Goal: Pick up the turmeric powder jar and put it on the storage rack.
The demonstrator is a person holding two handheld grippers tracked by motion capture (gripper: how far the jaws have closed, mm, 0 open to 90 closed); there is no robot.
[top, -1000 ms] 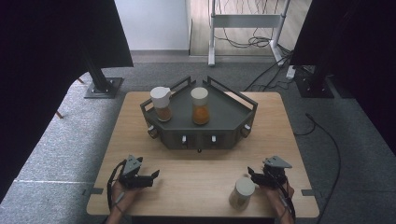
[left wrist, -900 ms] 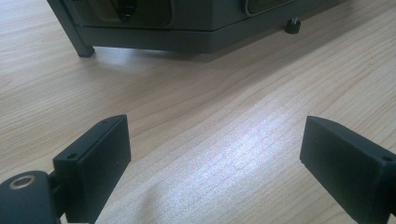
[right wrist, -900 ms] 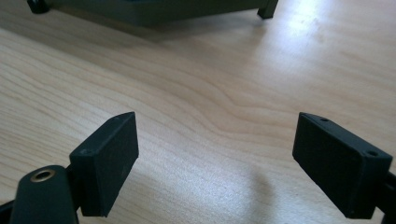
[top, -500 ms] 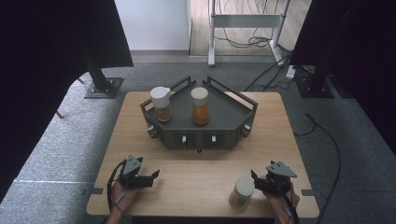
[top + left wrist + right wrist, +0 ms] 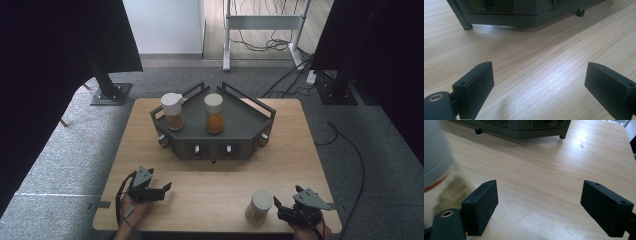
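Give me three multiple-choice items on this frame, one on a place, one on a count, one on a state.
1. Where does the white-lidded jar of pale grains stand?
A. On the wooden table's near edge, beside the right gripper
B. Inside the grey tray
C. On the floor

2. How many jars stand in the dark grey angular metal tray?
A. One
B. Two
C. Four

3. How do the left gripper's jaws stand?
A. Clamped on a jar
B. Shut, holding nothing
C. Open, nothing between them

Answers: 1 A, the high view shows it on bare wood left of that gripper. 2 B, a brown-filled jar and an orange-filled jar. 3 C, the left gripper view shows bare table between the pads.
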